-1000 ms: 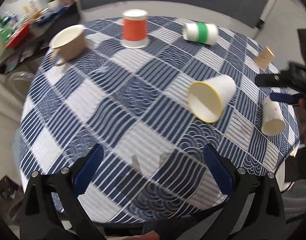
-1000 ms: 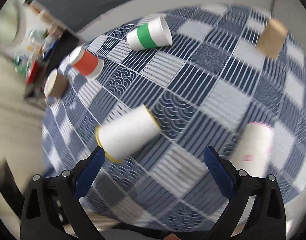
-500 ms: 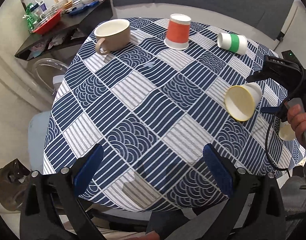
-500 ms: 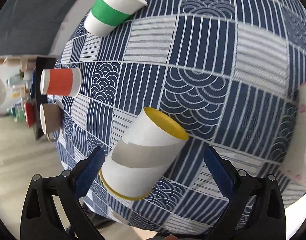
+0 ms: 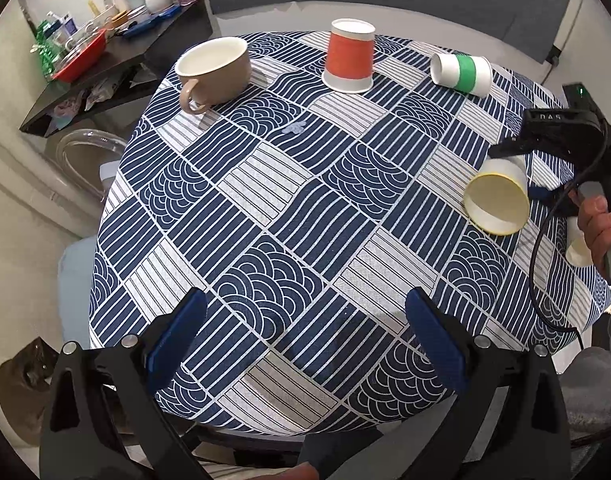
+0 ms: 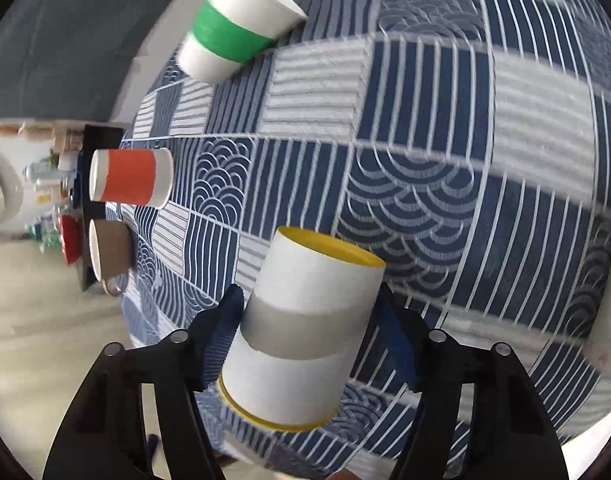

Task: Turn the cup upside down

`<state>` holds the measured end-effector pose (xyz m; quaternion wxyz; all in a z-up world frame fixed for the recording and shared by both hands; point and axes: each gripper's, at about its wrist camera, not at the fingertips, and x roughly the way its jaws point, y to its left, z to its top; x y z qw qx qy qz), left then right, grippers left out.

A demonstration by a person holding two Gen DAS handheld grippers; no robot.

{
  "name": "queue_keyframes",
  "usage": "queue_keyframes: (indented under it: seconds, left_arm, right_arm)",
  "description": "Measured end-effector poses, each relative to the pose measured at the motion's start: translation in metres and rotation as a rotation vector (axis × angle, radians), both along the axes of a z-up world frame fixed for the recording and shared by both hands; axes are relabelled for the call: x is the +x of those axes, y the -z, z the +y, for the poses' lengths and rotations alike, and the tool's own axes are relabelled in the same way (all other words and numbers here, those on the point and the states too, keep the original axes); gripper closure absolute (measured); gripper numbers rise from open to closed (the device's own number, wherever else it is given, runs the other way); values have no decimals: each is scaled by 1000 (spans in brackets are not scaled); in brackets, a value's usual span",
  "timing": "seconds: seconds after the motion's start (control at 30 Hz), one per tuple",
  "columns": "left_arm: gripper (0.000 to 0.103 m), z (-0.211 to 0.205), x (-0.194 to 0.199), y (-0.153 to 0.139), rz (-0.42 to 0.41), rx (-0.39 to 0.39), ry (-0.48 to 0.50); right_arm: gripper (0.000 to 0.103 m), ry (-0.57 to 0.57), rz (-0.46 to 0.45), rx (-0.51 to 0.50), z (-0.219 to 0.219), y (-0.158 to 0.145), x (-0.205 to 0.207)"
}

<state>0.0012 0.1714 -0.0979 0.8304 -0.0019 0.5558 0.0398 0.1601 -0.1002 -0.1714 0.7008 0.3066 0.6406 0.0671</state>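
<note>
A white paper cup with a grey band and yellow rims (image 6: pixel 305 328) lies on its side near the table's right edge; in the left wrist view (image 5: pixel 497 200) its open mouth faces the camera. My right gripper (image 6: pixel 309 320) has closed on it, blue pads pressing both sides of the cup. That gripper also shows in the left wrist view (image 5: pixel 553 136), held by a hand. My left gripper (image 5: pixel 305 332) is open and empty above the table's near edge.
On the blue-and-white patterned tablecloth (image 5: pixel 265 200): a beige mug (image 5: pixel 213 72), an upside-down orange cup (image 5: pixel 349 56), a green-banded cup on its side (image 5: pixel 461 74), a white cup (image 5: pixel 577 248) behind the hand. A dark shelf with clutter (image 5: pixel 85 60) stands at the far left.
My right gripper moved in around the yellow-rimmed cup and shut on it. The left gripper drew back and rose, showing more of the table.
</note>
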Motion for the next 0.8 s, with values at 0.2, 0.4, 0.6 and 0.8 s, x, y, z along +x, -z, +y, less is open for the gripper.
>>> queue_keyframes:
  seconds: [0.2, 0.4, 0.6, 0.8]
  left_arm:
    - [6, -3, -3, 0, -1, 19, 18]
    - [6, -6, -7, 1, 0, 45, 29]
    - [6, -10, -11, 0, -10, 67, 43]
    - [6, -12, -13, 2, -12, 61, 56]
  right_arm:
    - [43, -92, -172, -123, 5, -23, 2]
    - [43, -198, -449, -391, 22, -54, -11]
    - [43, -323, -628, -588, 40, -56, -42]
    - [43, -399, -695, -636, 52, -54, -76]
